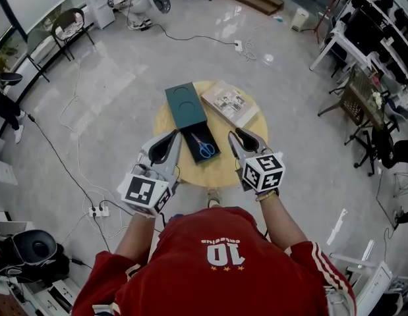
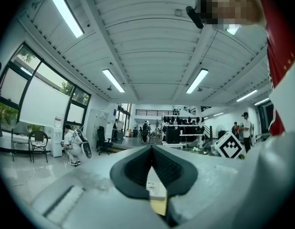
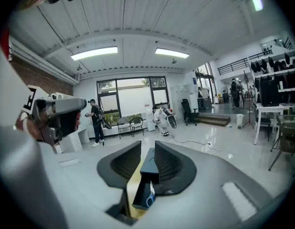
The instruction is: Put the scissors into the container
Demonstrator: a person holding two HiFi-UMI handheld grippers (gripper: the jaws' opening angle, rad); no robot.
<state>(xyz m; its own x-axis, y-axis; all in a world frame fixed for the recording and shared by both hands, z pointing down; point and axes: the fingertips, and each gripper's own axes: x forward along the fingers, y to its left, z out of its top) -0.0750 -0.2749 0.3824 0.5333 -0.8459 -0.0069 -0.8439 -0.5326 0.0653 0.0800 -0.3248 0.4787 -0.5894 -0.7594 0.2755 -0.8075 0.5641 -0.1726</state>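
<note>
Head view, scissors: blue-handled steel scissors (image 1: 205,148) lying inside the dark green rectangular box container (image 1: 190,131) at the middle of the round wooden table (image 1: 217,173); task judged done.
Left gripper (image 1: 172,138): clenched on nothing, over the table's left edge, beside the box.
Right gripper (image 1: 238,137): jaws parted, empty, beside the box's right wall.
Around: pale booklet (image 1: 229,104) at the far right edge, blocking nothing.
</note>
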